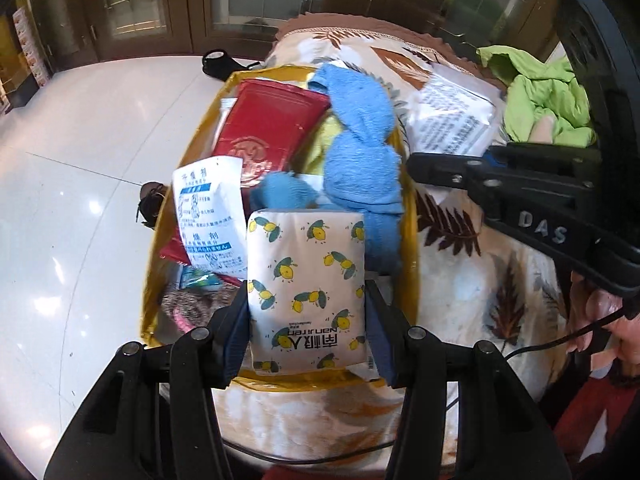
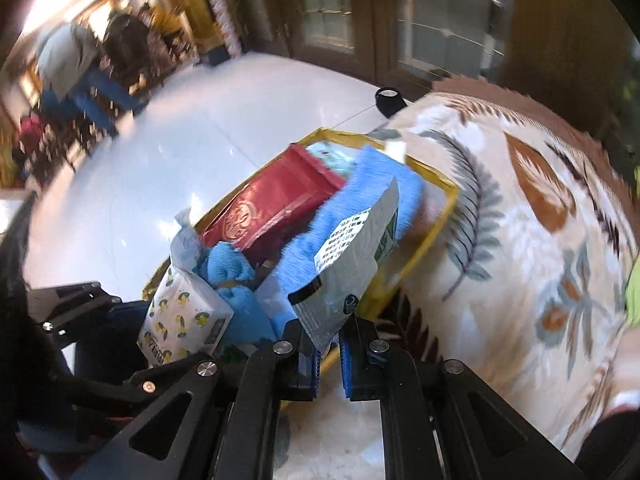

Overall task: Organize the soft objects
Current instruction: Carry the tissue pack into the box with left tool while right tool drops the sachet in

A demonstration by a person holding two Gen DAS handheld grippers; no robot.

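Left fingers (image 1: pixel 307 312) clamp a lemon-print tissue pack (image 1: pixel 307 288); right fingers (image 2: pixel 328 350) pinch a silvery packet (image 2: pixel 352 264).

Left gripper (image 1: pixel 307 312) and right gripper (image 2: pixel 329 344), jaws clamped.

Left wrist view: looks steeply down from close above the near end of the yellow box (image 1: pixel 408 216), facing along its length toward the wooden doors (image 1: pixel 240 0) beyond; white floor (image 1: pixel 80 200) left of the box, leaf-patterned blanket (image 1: pixel 480 280) right of it.

Right wrist view: close, lower, from the box's (image 2: pixel 448 200) near right corner, tilted, facing diagonally across it toward the floor (image 2: pixel 200 140) and doors (image 2: pixel 340 12); blurred.

Shared: the box with its contents, blanket (image 2: pixel 520 220), floor, doors, and a black round thing (image 1: pixel 216 60) (image 2: pixel 388 98) past the box's far end.
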